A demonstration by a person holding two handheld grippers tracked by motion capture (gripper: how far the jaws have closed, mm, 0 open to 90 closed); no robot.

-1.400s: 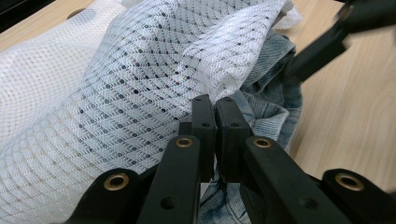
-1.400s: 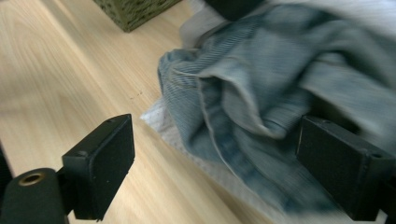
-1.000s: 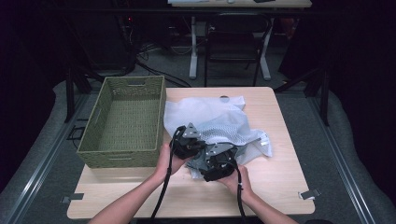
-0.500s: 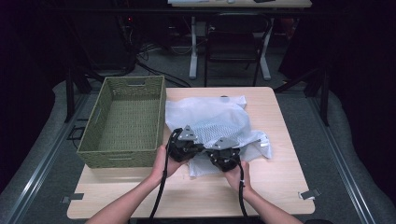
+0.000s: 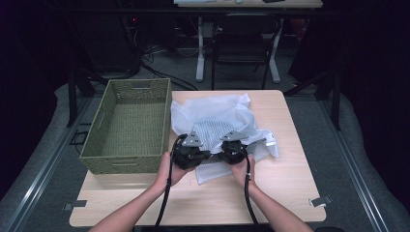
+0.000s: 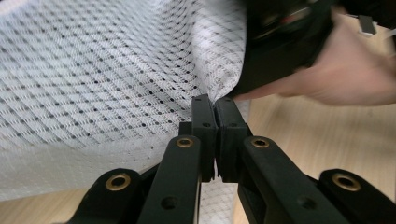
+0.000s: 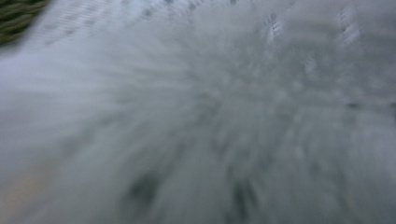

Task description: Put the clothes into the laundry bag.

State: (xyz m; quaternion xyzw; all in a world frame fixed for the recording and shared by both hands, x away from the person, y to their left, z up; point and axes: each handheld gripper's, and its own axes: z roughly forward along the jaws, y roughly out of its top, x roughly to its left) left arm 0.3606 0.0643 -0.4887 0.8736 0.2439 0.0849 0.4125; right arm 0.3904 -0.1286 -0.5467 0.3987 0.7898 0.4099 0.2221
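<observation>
The right gripper [image 5: 231, 145] has shifted rightward (state unclear, view blurred); the left gripper [image 6: 215, 103] pinches the mesh cloth [image 6: 102, 70].

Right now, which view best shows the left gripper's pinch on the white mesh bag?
The left gripper view: the left gripper has its jaws closed on an edge of the white mesh bag. The high view shows both grippers at the bag's near edge, the contact hidden. The right gripper view is a blur of mesh.
</observation>
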